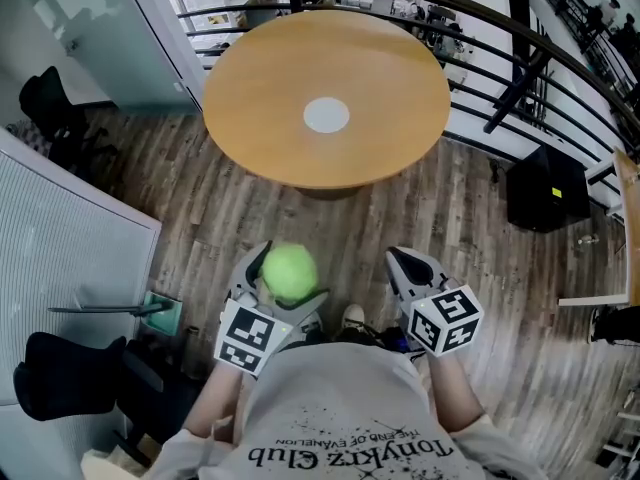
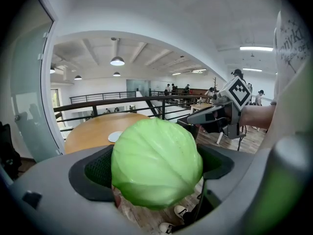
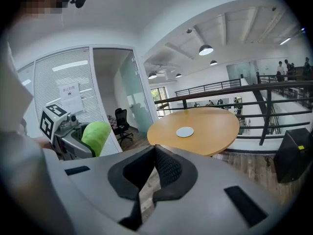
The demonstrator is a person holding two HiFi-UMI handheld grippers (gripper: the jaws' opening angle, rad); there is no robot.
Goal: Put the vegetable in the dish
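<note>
A round light-green cabbage (image 1: 289,272) sits between the jaws of my left gripper (image 1: 287,280), which is shut on it at waist height above the wooden floor. In the left gripper view the cabbage (image 2: 156,163) fills the gap between the black pads. A small white dish (image 1: 326,115) lies in the middle of the round wooden table (image 1: 250,78) ahead, well beyond both grippers. My right gripper (image 1: 400,260) is beside the left one, its jaws shut together with nothing between them (image 3: 154,153). From the right gripper view I see the cabbage (image 3: 96,136) at left and the dish (image 3: 185,131) ahead.
A black metal railing (image 1: 480,28) curves behind the table. A black box (image 1: 547,188) stands on the floor at right. A glass partition (image 1: 90,38) and black office chairs (image 1: 50,103) are at left. My shoes (image 1: 353,317) are below the grippers.
</note>
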